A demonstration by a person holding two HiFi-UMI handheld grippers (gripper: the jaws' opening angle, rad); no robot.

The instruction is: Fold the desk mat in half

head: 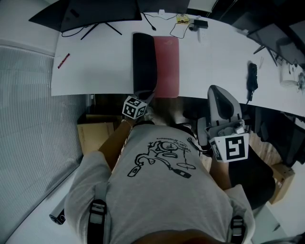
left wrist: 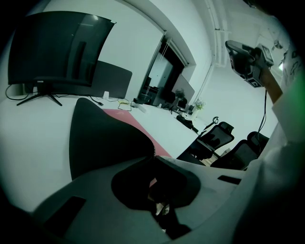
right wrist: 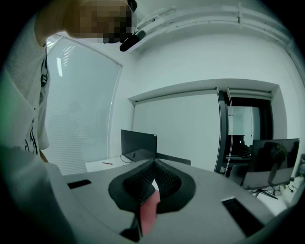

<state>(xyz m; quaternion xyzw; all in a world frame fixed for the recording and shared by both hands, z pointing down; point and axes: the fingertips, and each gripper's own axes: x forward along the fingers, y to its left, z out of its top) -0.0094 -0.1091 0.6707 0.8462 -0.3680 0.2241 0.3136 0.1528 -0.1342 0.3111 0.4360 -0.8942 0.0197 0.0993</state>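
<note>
A person in a grey T-shirt leans over a white desk, midway through folding a desk mat in half. Nearest the body, the right gripper hangs off the desk edge, well apart from the mat, its jaws pressed together on nothing; a sliver of pink shows beyond them. The left gripper, jaws clamped, pinches the mat's near edge at the desk's front, where the black flap rises in a curve.

The mat lies at the middle of the desk, its long axis running from the front edge straight away toward the monitor, with the black underside turned up on the left and the pink face bare on the right.

The fold would likely go best with the pinch held firm and the flap carried rightward in a low arc until its edge meets the pink half's right edge. Only the near end is held, so the far end may lag or skew; squaring the corners before letting go looks wise.
</note>
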